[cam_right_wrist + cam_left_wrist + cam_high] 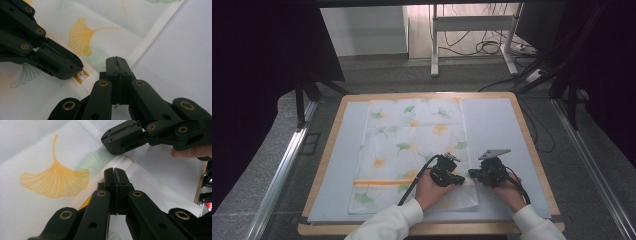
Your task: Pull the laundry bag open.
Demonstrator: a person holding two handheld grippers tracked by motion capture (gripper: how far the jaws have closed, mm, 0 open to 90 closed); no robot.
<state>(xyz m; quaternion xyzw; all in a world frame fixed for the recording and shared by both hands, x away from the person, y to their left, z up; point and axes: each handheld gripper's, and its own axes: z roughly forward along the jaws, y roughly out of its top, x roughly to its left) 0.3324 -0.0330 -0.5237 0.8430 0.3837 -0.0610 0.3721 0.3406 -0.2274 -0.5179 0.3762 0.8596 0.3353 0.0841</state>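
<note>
pillowcase (412,150), ginkgo-printed, lies flat on the table mat (497,130); my left gripper (116,173) and right gripper (116,62) are clenched at its zipper (80,77) corner. any slip, i judge, bunches the thin fabric.

A cloth (412,150) is lying on the worktop (497,125); both tools are resting side by side at its near right corner.

1. A pale blue-grey mat (497,130) is lying across a wooden table (532,145), covering most of its top.
2. A white metal frame (472,30) is standing on the floor beyond the table.
3. Black cables (484,47) are trailing across the floor beneath that frame.
4. Dark curtains (257,60) are hanging on both sides.
</note>
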